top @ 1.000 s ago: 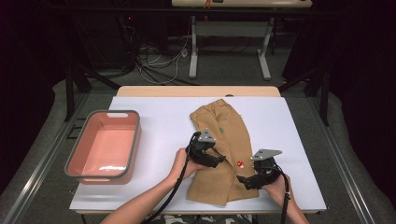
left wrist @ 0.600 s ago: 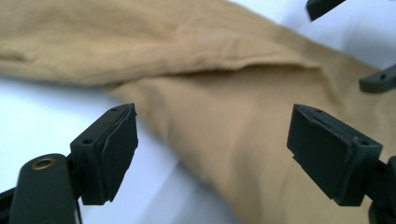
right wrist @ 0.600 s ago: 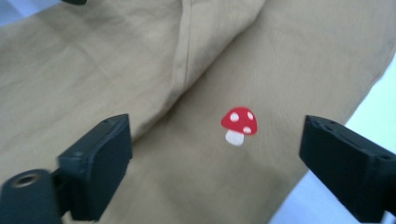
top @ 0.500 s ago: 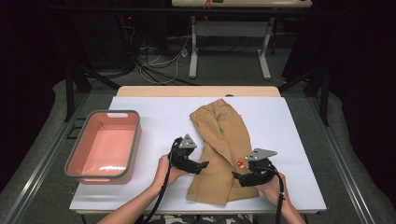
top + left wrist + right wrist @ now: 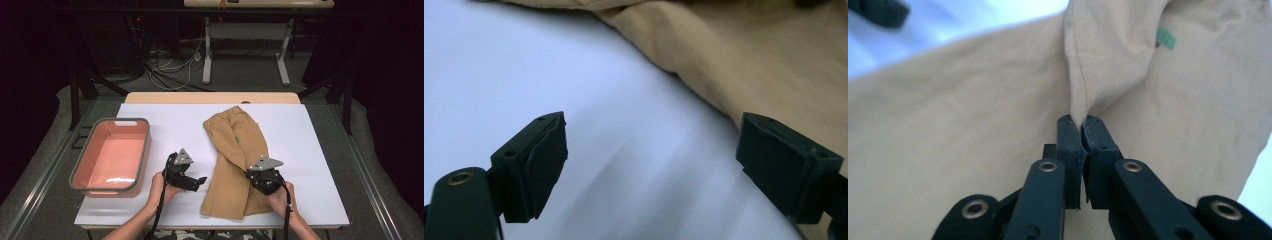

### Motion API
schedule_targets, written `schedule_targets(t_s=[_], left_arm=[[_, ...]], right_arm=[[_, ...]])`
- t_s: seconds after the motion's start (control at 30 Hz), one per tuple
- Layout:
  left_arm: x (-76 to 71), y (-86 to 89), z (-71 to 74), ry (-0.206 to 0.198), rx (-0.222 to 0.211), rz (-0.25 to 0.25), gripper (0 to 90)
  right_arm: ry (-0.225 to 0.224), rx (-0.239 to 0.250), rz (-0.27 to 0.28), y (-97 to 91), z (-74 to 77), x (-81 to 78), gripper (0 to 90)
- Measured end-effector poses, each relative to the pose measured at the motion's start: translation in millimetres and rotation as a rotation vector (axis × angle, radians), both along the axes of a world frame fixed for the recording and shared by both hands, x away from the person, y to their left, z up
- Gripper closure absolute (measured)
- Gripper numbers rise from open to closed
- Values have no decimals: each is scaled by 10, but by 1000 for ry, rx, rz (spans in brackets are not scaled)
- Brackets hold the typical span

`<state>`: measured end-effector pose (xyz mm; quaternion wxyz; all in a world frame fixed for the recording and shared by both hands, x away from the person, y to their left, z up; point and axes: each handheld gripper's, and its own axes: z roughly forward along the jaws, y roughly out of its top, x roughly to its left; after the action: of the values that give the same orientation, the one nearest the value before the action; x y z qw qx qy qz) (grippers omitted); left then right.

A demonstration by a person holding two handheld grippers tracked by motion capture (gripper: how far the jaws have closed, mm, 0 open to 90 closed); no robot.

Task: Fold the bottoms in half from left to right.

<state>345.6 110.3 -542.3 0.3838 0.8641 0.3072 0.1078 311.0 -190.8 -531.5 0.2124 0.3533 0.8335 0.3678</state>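
Note:
Tan trousers (image 5: 235, 150) lie flat on the white table (image 5: 310, 150), waistband far, legs toward me. My right gripper (image 5: 251, 176) rests on the right leg. Its jaws have just been closing and now stand shut on a raised fold of the cloth (image 5: 1098, 55), pinched at my right gripper's tips (image 5: 1082, 122). A small green label (image 5: 1165, 38) shows beyond the fold. My left gripper (image 5: 200, 181) hovers low over bare table just left of the trousers (image 5: 749, 55). Its jaws have just been opening, and my left gripper (image 5: 651, 135) is open with nothing between the pads.
A pink bin (image 5: 80, 175) with a grey rim stands empty at the table's left side, close to my left hand. Bare white table lies between the bin and the trousers and to the right of them. The front edge is near both hands.
My left gripper has moved left off the trousers onto bare table, jaws wider. My right gripper has shifted a little left and closed on a fold of the trouser cloth.

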Motion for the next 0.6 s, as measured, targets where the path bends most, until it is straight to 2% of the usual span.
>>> schedule_targets(t_s=[0.13, 0.27, 0.37, 0.47, 0.5, 0.6], left_arm=[[-2, 64, 10, -6, -8, 15, 126], [1, 92, 5, 3, -8, 25, 122], [20, 116, 1, 2, -8, 28, 119], [31, 132, -3, 10, -8, 31, 115], [33, 133, -6, 15, -11, 34, 112], [36, 120, -19, 21, 3, 29, 95]], right_arm=[[14, 60, -29, -60, 108, 33, 881], [0, 72, -51, -152, 175, 69, 879], [16, 98, -70, -201, 187, 88, 879], [33, 108, -83, -256, 179, 113, 879], [26, 109, -87, -278, 173, 125, 880], [40, 116, -106, -335, 174, 137, 879]])
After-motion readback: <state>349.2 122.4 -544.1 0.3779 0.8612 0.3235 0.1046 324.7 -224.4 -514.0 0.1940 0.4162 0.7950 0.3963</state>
